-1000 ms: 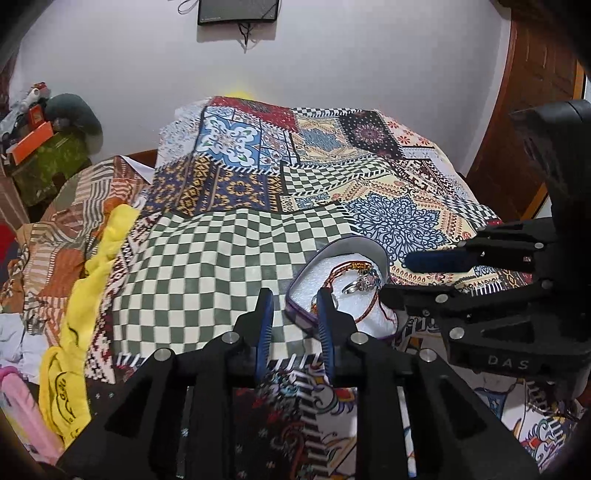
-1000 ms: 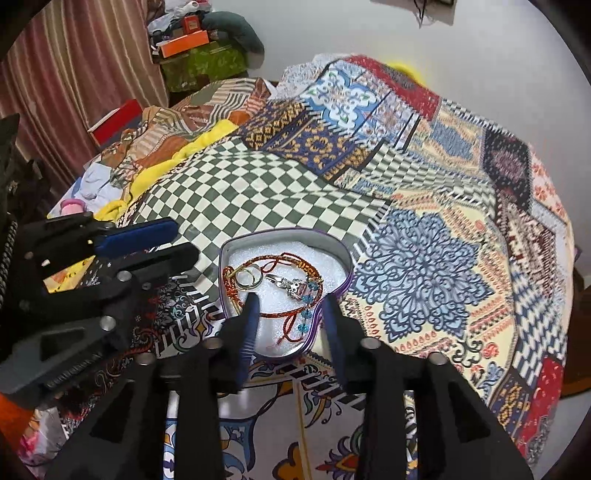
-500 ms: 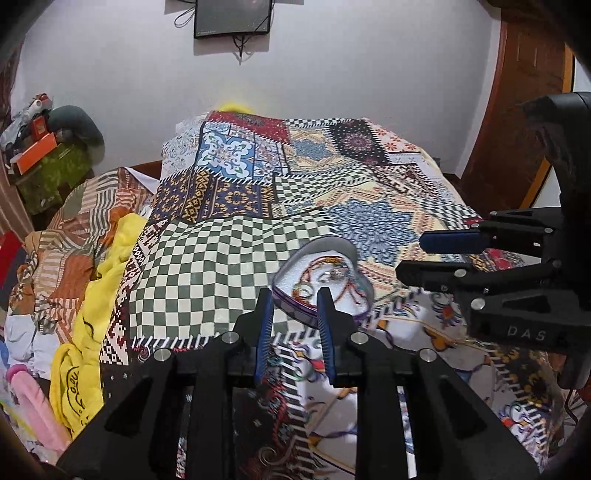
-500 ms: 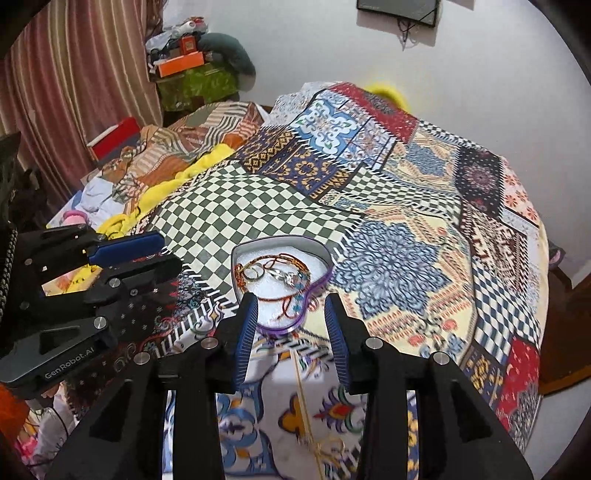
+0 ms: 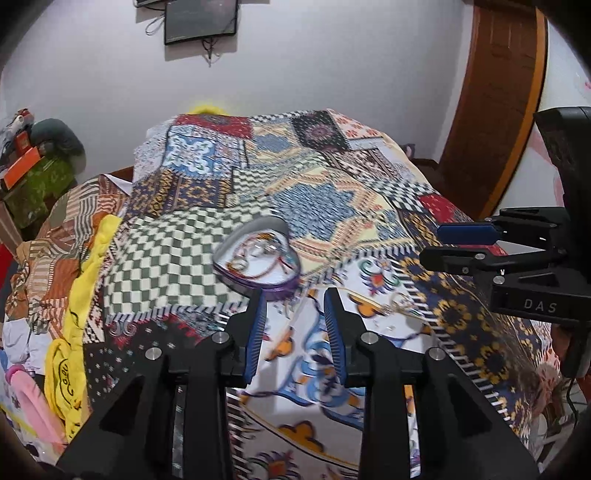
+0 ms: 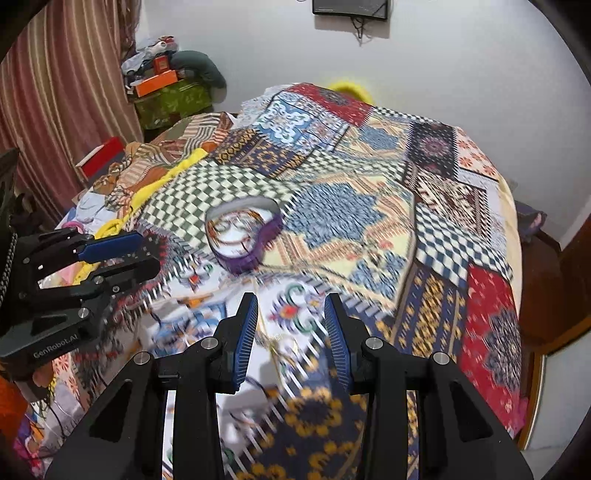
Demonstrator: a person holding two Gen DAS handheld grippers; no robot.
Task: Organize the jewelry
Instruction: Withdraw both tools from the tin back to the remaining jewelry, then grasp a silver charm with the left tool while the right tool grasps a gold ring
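Observation:
A heart-shaped purple jewelry box (image 5: pixel 258 258) lies open on the patchwork bedspread (image 5: pixel 332 192), with red bead strings and a ring inside; it also shows in the right wrist view (image 6: pixel 242 236). A thin gold chain (image 5: pixel 391 306) lies on the spread near the front, and shows blurred in the right wrist view (image 6: pixel 275 343). My left gripper (image 5: pixel 295 306) is open and empty, just short of the box. My right gripper (image 6: pixel 290 314) is open and empty above the chain, and shows at the right of the left wrist view (image 5: pixel 458 243).
A yellow cloth (image 5: pixel 70 332) and striped fabrics lie along the bed's left side. A pile of boxes and bags (image 6: pixel 170 88) stands by the curtain at the back left. A wooden door (image 5: pixel 495 103) is at the right, and a wall screen (image 5: pixel 201 20) hangs above the bed.
Both grippers have pulled back and up from the box, which now looks smaller and farther. The gold chain has come into view near the front. Both stay open.

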